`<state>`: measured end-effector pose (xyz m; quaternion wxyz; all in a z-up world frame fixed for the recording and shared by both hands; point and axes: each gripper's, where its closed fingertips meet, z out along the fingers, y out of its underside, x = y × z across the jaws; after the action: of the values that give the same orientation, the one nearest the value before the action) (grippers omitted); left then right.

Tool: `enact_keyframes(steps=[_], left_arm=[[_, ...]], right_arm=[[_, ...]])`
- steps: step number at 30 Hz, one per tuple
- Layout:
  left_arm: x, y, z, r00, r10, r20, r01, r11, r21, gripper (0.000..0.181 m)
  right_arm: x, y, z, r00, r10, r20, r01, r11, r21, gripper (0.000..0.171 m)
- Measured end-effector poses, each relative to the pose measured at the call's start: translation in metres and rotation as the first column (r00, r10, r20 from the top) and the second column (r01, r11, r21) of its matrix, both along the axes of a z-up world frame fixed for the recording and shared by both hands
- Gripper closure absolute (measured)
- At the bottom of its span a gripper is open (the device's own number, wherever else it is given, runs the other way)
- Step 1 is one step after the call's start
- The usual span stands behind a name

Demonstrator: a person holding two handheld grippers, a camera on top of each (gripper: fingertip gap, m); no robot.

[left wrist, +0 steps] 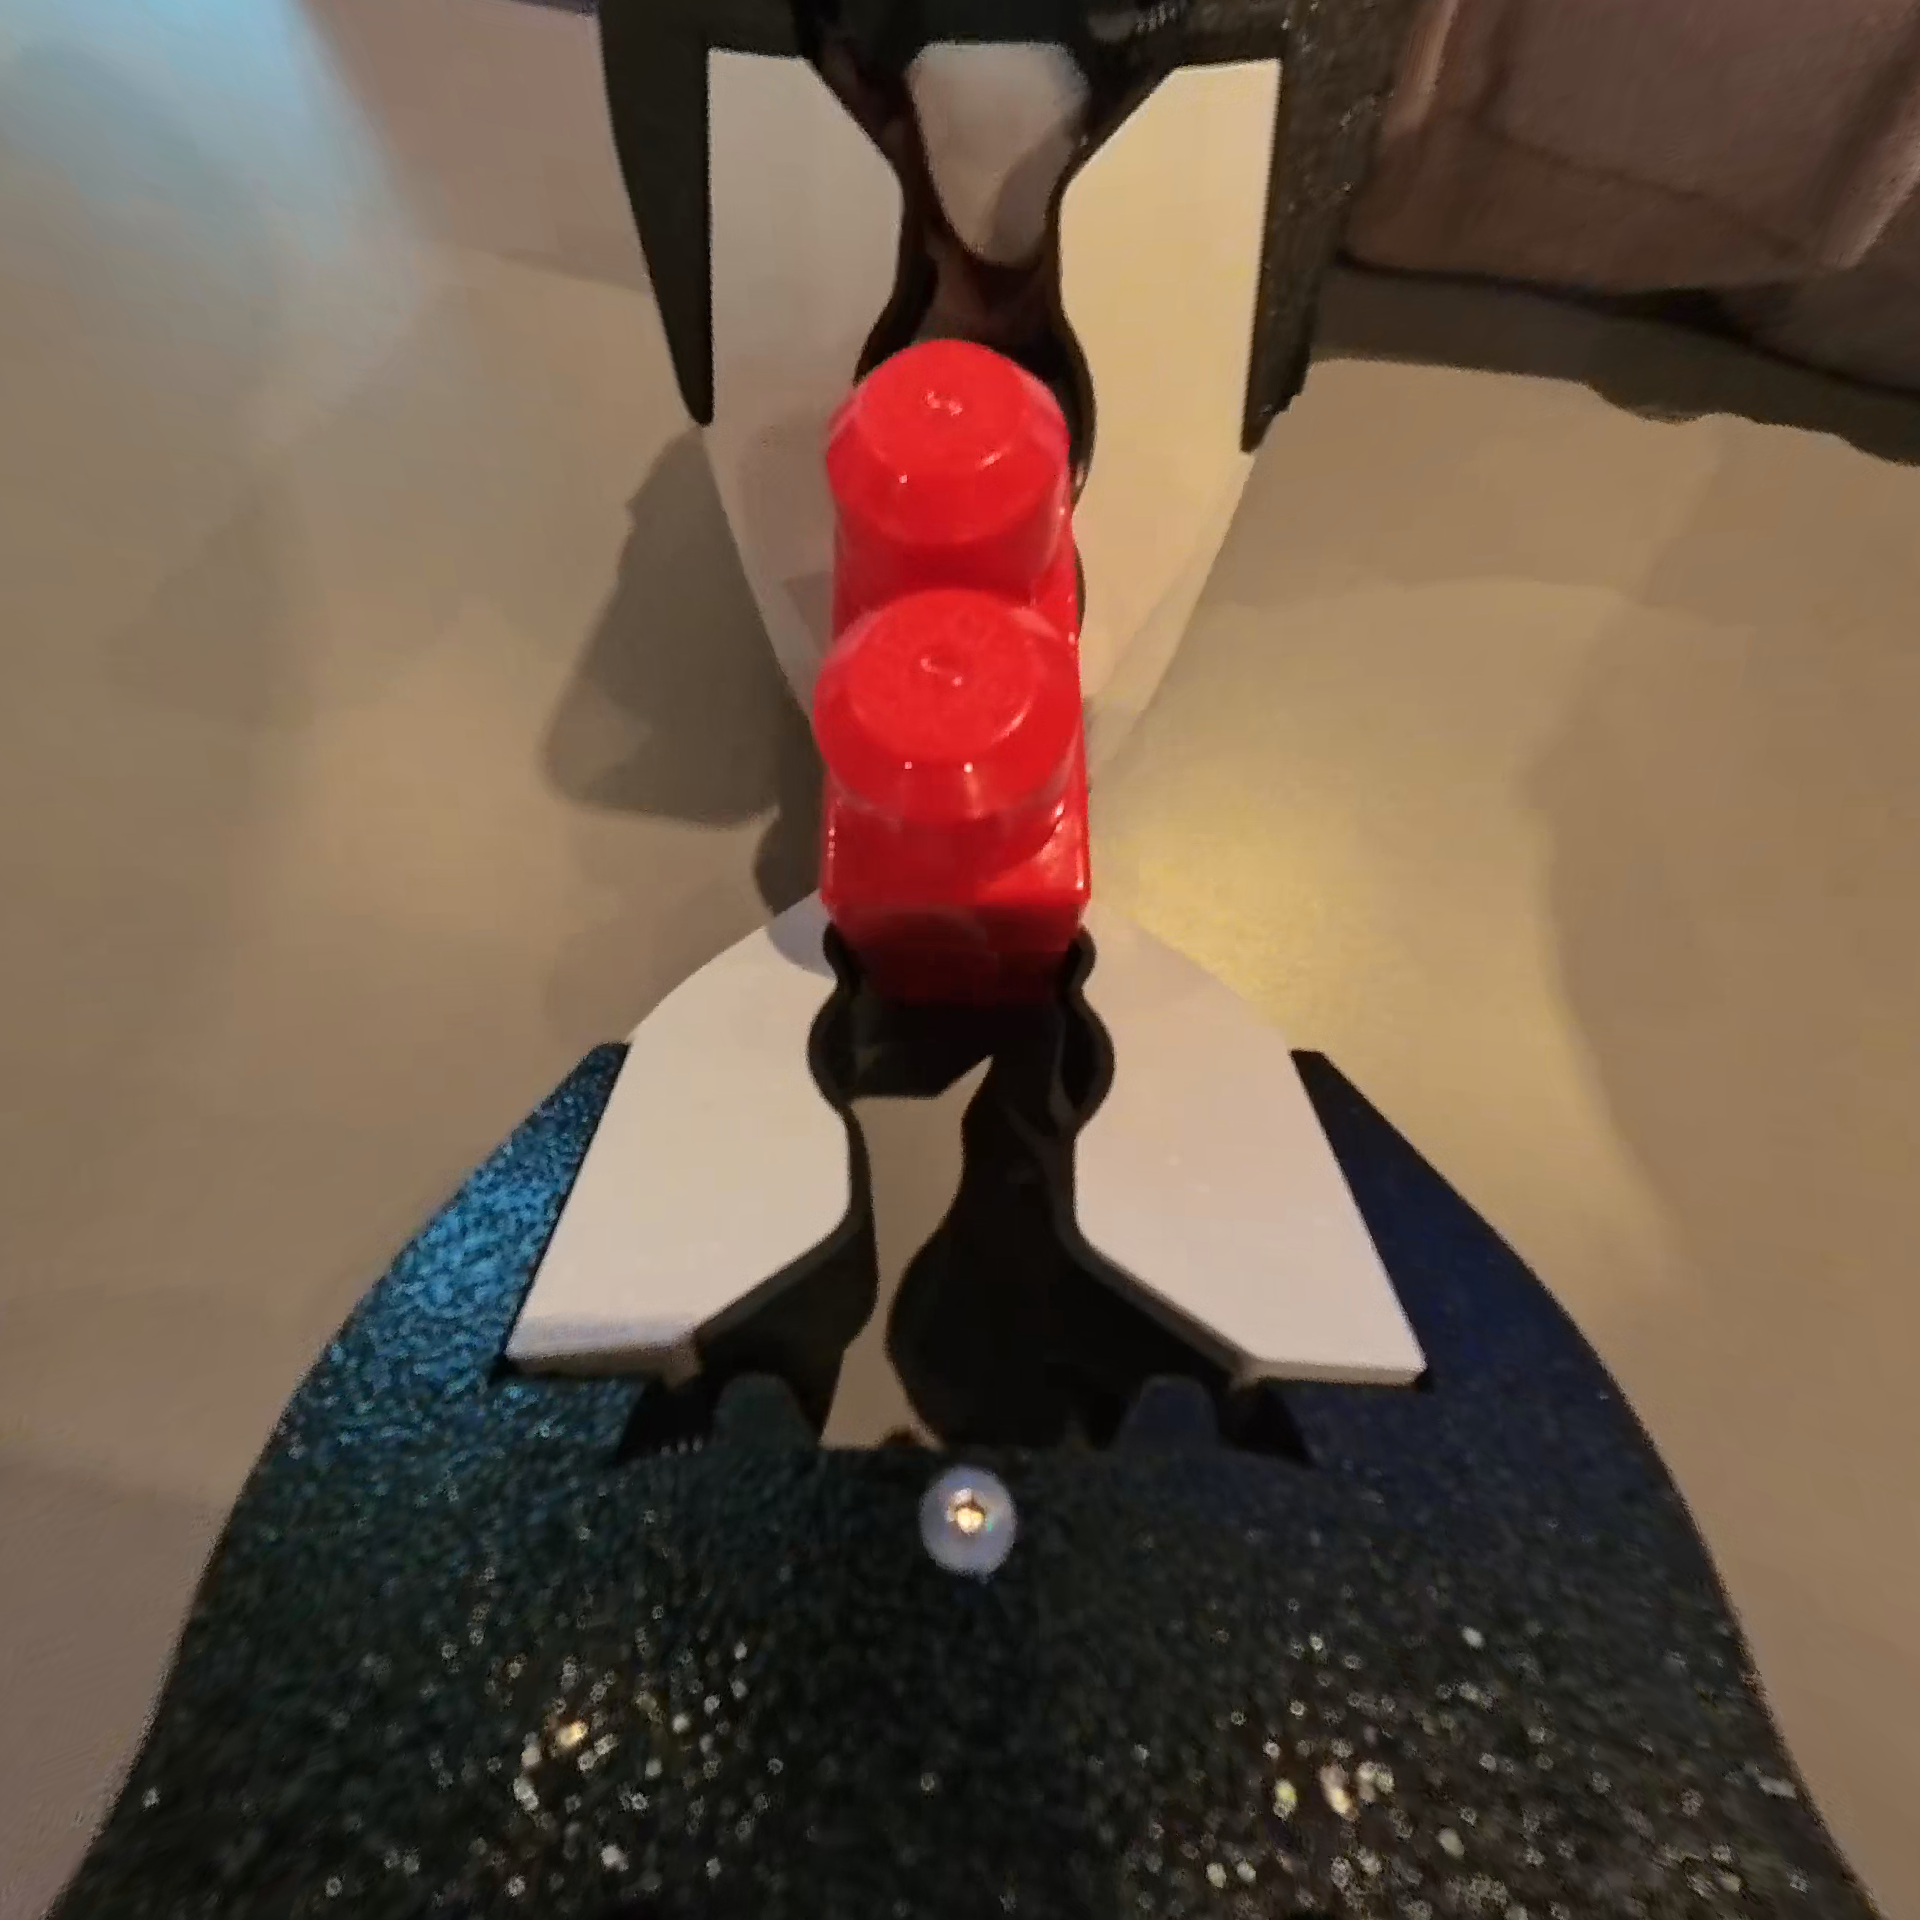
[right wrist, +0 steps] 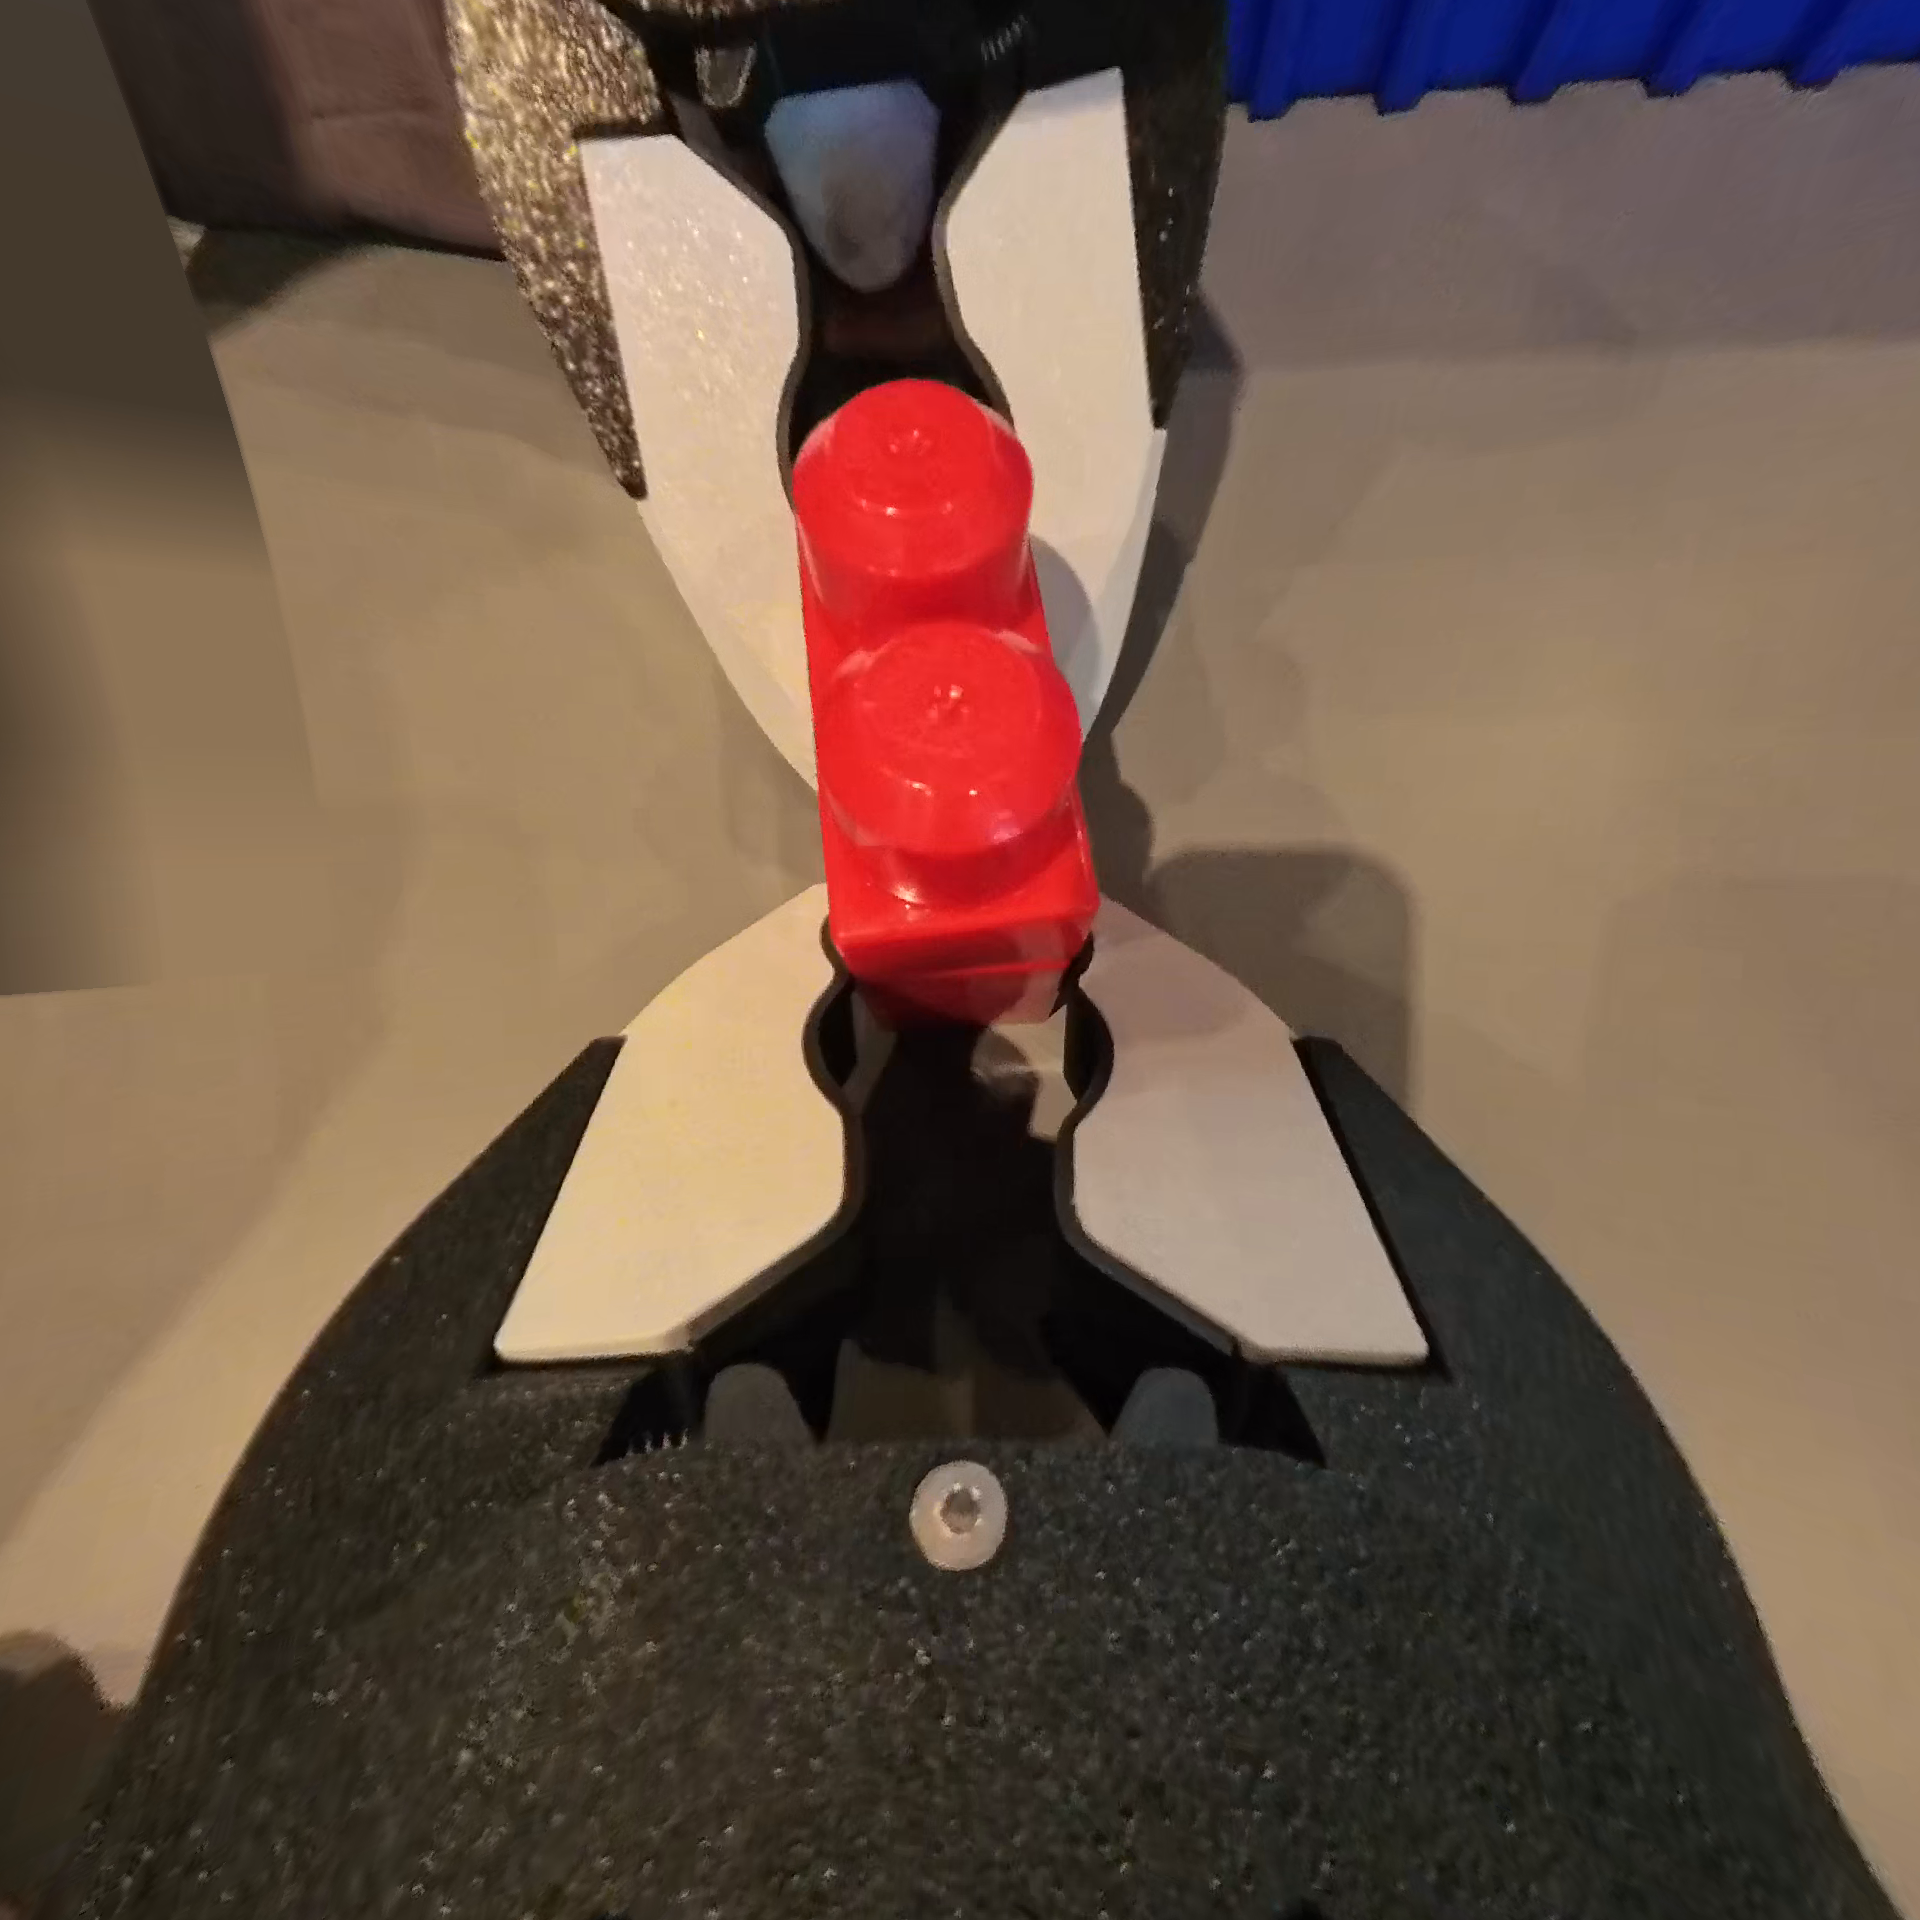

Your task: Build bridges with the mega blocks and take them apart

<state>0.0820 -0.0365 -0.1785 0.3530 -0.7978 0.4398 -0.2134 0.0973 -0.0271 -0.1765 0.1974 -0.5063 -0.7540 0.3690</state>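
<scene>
Red block [left wrist: 951, 665] clamped endwise between left gripper [left wrist: 956, 966] and right gripper [right wrist: 961, 987]; long axis along both; perhaps airborne.

The block [left wrist: 951, 686] sitting between the fingers of the left gripper [left wrist: 956, 961] is showing a glossy, plain red, with two round studs of the same red. The fingers [left wrist: 717, 1174] are showing flat white faces edged in black, and the body behind them is looking black with a fine glittering speckle. The right gripper [right wrist: 961, 982], facing it from ahead, is wearing the same white, black and speckle. The table [left wrist: 312, 831] beneath both is showing an even beige. Beyond the right gripper, a ribbed strip [right wrist: 1558, 52] is glowing deep blue.
</scene>
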Motion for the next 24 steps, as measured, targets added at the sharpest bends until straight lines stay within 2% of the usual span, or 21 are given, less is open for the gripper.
enact_keyframes(steps=[5, 10, 13, 16, 21, 24], left_arm=[[-0.002, 0.0, -0.001, 0.999, 0.017, -0.029, -0.017, 1.0, -0.003, 0.145], [-0.001, -0.001, -0.002, 0.999, 0.012, -0.049, -0.012, 1.0, 0.001, 0.145], [-0.001, -0.001, -0.001, 1.0, 0.002, -0.029, -0.002, 1.0, -0.008, 0.145], [0.0, -0.002, -0.001, 0.999, -0.011, -0.04, 0.011, 1.0, 0.004, 0.145], [-0.001, -0.001, -0.001, 0.999, -0.009, -0.042, 0.009, 1.0, 0.008, 0.145], [-0.001, -0.002, -0.001, 0.999, -0.005, -0.035, 0.005, 1.0, -0.001, 0.145]], right_arm=[[0.0, -0.001, -0.001, 0.998, -0.063, 0.02, 0.063, 0.998, 0.028, 0.134], [0.0, 0.0, 0.0, 0.999, -0.052, -0.004, 0.052, 0.998, 0.028, 0.133], [-0.001, -0.001, 0.019, 0.995, -0.063, -0.081, 0.06, 0.997, -0.037, 0.102], [-0.008, -0.003, 0.043, 0.976, -0.057, -0.21, 0.048, 0.998, -0.049, 0.113], [-0.02, -0.011, 0.036, 0.987, -0.01, -0.16, 0.008, 1.0, -0.016, 0.134], [-0.02, -0.012, 0.035, 0.99, -0.013, -0.14, 0.009, 1.0, -0.03, 0.135]])
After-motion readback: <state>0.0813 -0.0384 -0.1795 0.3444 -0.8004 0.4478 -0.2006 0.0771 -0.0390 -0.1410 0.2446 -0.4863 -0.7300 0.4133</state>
